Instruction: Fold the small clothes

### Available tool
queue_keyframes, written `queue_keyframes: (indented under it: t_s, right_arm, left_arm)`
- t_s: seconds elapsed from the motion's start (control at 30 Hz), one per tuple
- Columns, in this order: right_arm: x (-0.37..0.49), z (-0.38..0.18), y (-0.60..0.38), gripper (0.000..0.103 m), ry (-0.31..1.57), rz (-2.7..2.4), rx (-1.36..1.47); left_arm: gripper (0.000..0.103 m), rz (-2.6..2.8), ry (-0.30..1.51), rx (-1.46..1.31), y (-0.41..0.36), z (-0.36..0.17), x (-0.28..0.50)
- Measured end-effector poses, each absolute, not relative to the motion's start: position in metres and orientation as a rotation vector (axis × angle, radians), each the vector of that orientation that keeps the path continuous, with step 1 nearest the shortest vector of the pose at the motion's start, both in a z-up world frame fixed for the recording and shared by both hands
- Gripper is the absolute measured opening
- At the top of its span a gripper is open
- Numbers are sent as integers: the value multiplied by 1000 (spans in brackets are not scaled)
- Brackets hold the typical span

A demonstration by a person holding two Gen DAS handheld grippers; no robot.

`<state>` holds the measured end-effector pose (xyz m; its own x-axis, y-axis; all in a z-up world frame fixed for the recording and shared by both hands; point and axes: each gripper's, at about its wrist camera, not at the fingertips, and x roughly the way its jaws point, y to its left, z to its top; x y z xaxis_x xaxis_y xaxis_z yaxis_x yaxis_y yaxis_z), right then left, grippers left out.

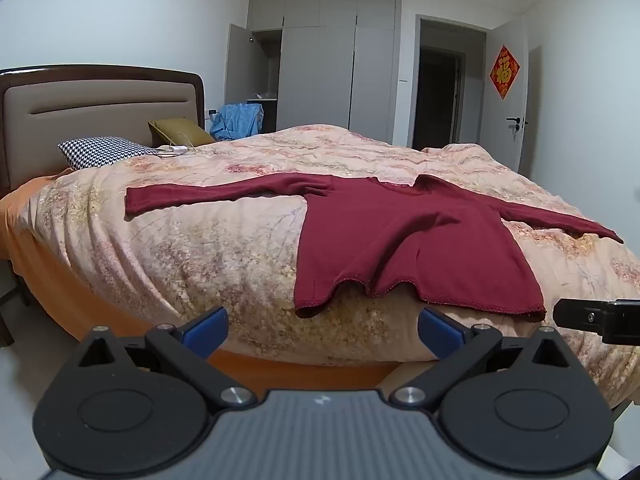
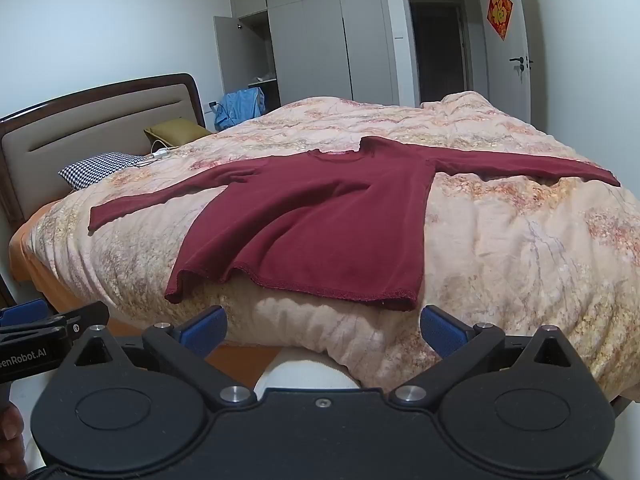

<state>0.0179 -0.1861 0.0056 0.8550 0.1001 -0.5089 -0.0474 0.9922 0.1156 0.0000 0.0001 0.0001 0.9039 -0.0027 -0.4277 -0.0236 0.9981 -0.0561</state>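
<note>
- A dark red long-sleeved top lies spread flat on the bed's floral quilt, both sleeves stretched out to the sides and its hem at the quilt's near edge, where the cloth ripples a little.
- The left gripper hangs short of that hem, just off the quilt's edge — its blue-padded jaws stand wide apart with nothing between them.
- The right gripper sits likewise in front of the hem, jaws spread wide and empty, apart from the top.
- In the right wrist view the left gripper shows at the left border, beside the quilt's near edge; in the left wrist view a black finger of the right gripper enters from the right, level with the hem.
- Beyond the top, toward the headboard, lie a houndstooth pillow and an olive cushion.
- Past the bed's far side stand a grey wardrobe, one door ajar, and a white door bearing a red diamond decoration.
</note>
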Motion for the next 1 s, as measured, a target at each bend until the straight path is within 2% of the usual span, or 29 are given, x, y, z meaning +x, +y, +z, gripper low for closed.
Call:
queue_keyframes:
  t_s: [1.0]
  right_arm:
    - [20,5,-189,103,546,79,108]
  left_arm:
    - [103,11,450,-56,1,-1,0]
